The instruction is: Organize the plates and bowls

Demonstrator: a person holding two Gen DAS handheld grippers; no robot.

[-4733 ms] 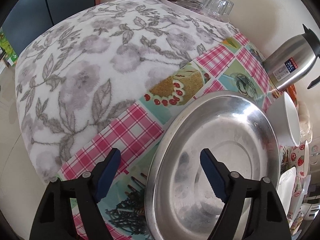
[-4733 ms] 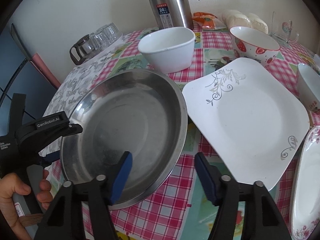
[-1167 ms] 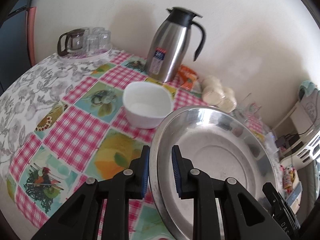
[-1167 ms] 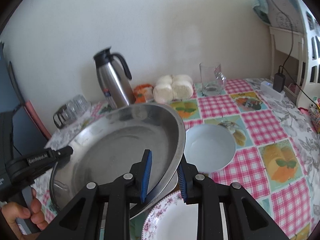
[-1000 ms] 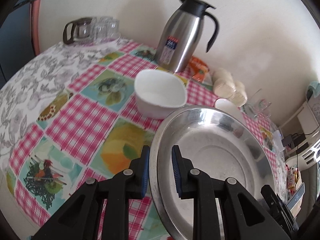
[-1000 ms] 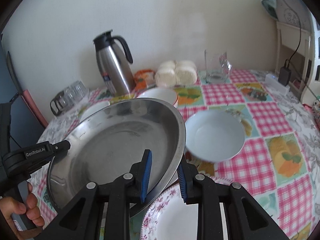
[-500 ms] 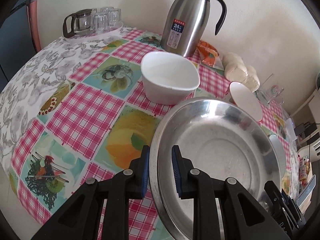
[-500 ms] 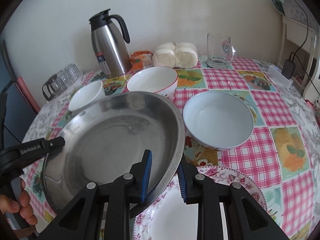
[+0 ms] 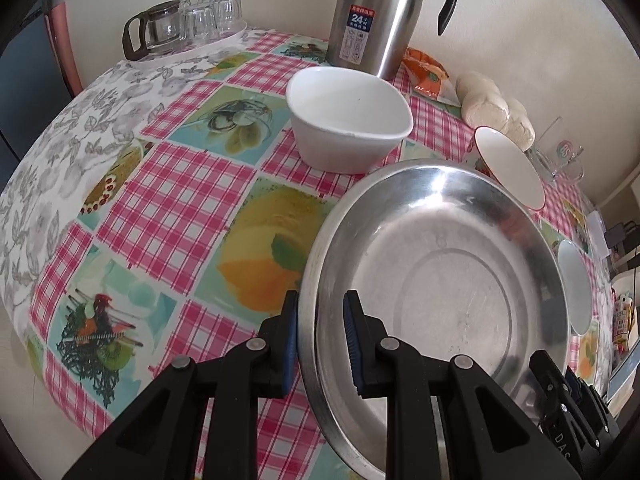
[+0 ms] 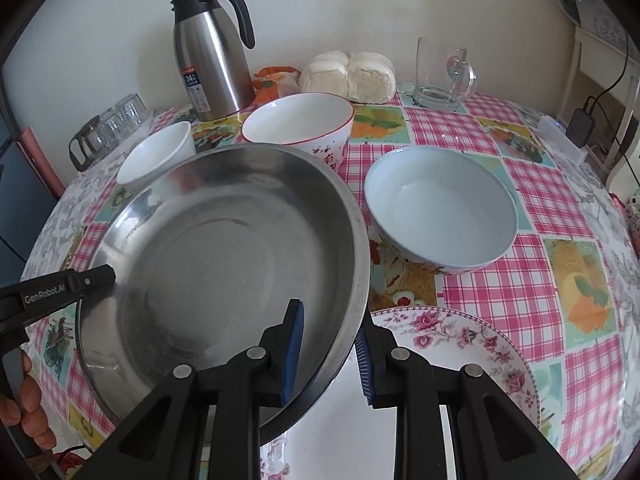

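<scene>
A large steel plate (image 9: 448,272) (image 10: 224,248) hangs over the table, held at both sides. My left gripper (image 9: 320,336) is shut on its left rim, and my right gripper (image 10: 330,354) is shut on its right rim. Below the plate's right edge lies a floral plate (image 10: 460,344). A pale blue bowl (image 10: 440,208) sits to the right. A red-rimmed bowl (image 10: 298,124) and a white square bowl (image 9: 348,120) (image 10: 158,156) stand behind the steel plate.
A steel thermos jug (image 9: 376,16) (image 10: 210,48) stands at the back by the wall. Beside it are an orange packet (image 10: 276,80), white buns (image 10: 348,76) and a glass mug (image 10: 442,74). A tray of glasses (image 9: 188,24) sits back left. A hand (image 10: 28,412) grips the left tool.
Both grippers have sunk with the steel plate and tipped further down. The bowls and the floral plate now appear closer and larger beneath it.
</scene>
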